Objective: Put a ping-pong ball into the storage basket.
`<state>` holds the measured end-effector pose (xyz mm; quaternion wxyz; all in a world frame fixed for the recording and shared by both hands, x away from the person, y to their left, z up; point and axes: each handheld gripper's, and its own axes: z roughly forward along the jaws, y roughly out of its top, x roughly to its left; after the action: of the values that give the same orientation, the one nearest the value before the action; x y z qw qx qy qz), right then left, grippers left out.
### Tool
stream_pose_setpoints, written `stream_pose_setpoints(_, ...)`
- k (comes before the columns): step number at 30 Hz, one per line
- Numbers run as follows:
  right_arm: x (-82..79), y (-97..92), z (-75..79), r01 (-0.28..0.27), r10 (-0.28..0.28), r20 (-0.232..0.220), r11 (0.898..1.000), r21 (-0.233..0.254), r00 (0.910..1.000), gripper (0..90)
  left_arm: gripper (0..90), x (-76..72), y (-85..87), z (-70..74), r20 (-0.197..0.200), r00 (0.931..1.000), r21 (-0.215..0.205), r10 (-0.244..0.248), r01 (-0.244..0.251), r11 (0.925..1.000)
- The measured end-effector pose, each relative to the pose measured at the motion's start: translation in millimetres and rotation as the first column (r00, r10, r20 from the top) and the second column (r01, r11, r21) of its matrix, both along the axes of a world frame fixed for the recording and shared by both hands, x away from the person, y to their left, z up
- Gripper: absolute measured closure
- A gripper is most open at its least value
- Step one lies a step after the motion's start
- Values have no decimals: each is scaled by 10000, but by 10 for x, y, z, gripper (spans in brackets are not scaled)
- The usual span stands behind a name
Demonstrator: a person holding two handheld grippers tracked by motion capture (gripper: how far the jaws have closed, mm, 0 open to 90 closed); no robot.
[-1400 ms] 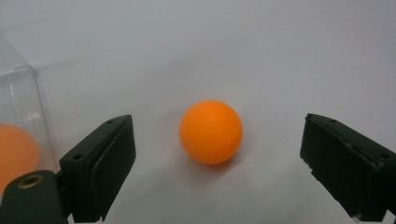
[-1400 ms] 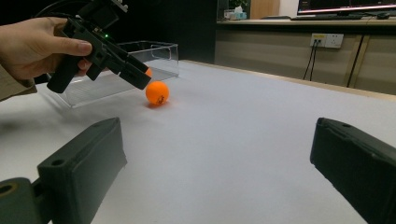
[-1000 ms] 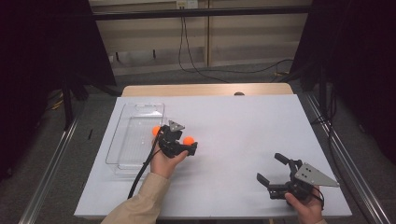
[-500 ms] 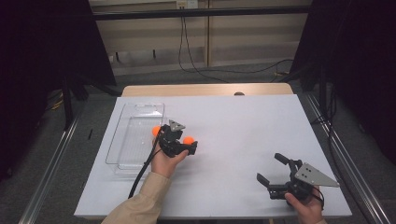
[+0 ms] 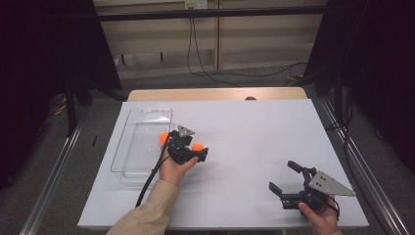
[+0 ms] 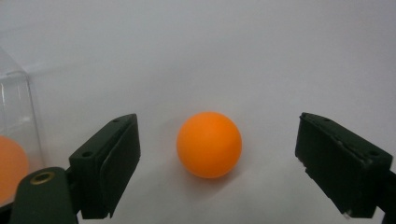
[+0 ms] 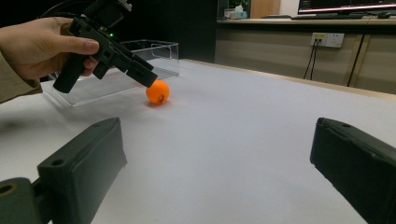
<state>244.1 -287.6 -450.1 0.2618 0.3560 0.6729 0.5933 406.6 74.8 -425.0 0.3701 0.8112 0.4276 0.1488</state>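
Note:
An orange ball point(image 6: 209, 144) lies on the white table between the jaws of my left gripper point(image 6: 215, 125), with a gap on each side. The jaws have just been closing and do not touch it. From above, the left gripper point(image 5: 195, 151) is beside a clear plastic tray point(image 5: 142, 152), and the ball point(image 5: 197, 146) shows at its tip. A second orange ball point(image 5: 164, 137) lies in the tray. My right gripper point(image 5: 283, 176) stands open with nothing in it at the near right of the table. Its own view looks at the ball point(image 7: 158, 91) under the left gripper point(image 7: 147, 78).
The clear tray point(image 7: 156, 50) lies along the left side of the white table top point(image 5: 254, 132); its wall point(image 6: 16, 107) stands just left of the left jaw. Metal rails run on the floor on both sides. Cables hang at the back wall.

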Motion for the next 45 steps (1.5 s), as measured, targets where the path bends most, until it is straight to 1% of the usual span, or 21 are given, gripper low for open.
stream_pose_setpoints(1, 0, 0, 0, 1, -1, -11, 10000, 5, 10000, 26, 156, 3, 2, 0, -63, 10000, -4, -13, 13, 10000)
stream_pose_setpoints(4, 1, 1, -1, -6, 6, -5, 10000, -5, 10000, 26, 180, 13, 1, -10, -67, 10000, 61, 19, -18, 10000)
stream_pose_setpoints(9, 1, 1, -2, -8, 8, -11, 10000, 5, 10000, 26, 226, 26, -4, -19, -119, 9999, 21, 100, -100, 9999)
stream_pose_setpoints(11, 2, 1, -2, -4, 4, -5, 10000, 13, 10000, 26, 243, 37, -4, -24, -102, 9999, 66, 124, -123, 9999)
stream_pose_setpoints(14, 3, 2, -3, -13, 13, -4, 10000, -9, 10000, 26, 259, 41, -11, -31, -148, 9996, 55, 221, -220, 9997)
stream_pose_setpoints(17, 2, 1, -2, -11, 11, -10, 10000, 5, 10000, 26, 280, 50, -7, -38, -159, 9997, 141, 210, -208, 9997)
stream_pose_setpoints(25, 2, -1, -2, -8, 8, -10, 10000, 7, 10000, 26, 318, 62, -20, -62, -273, 9992, 195, 287, -282, 9994)
stream_pose_setpoints(29, 1, 0, -2, -12, 12, -1, 10000, 8, 10000, 25, 332, 72, -18, -73, -274, 9994, 329, 228, -219, 9992)
stream_pose_setpoints(32, 1, 0, -2, -11, 11, -1, 10000, 11, 10000, 26, 341, 85, -23, -95, -389, 9988, 239, 300, -290, 9993)
stream_pose_setpoints(34, 1, -1, -2, -9, 9, -3, 10000, 12, 10000, 26, 346, 94, -18, -100, -373, 9989, 359, 284, -271, 9990)
stream_pose_setpoints(37, 1, -1, -2, -11, 11, 0, 10000, 13, 10000, 25, 353, 93, -33, -115, -394, 9986, 293, 341, -330, 9990)
stream_pose_setpoints(39, 2, 0, -2, -7, 7, -12, 10000, 3, 10000, 25, 354, 99, -33, -121, -434, 9987, 379, 263, -246, 9990)
stream_pose_setpoints(40, 2, 1, -3, -10, 10, -1, 10000, 4, 10000, 26, 355, 100, -36, -128, -460, 9985, 324, 311, -296, 9990)
stream_pose_setpoints(43, 0, 0, -2, -13, 13, 0, 10000, 6, 10000, 25, 357, 106, -35, -135, -507, 9982, 405, 313, -292, 9988)
stream_pose_setpoints(45, 1, 0, -2, -9, 9, -7, 10000, 4, 10000, 26, 357, 107, -40, -142, -547, 9980, 374, 330, -310, 9988)
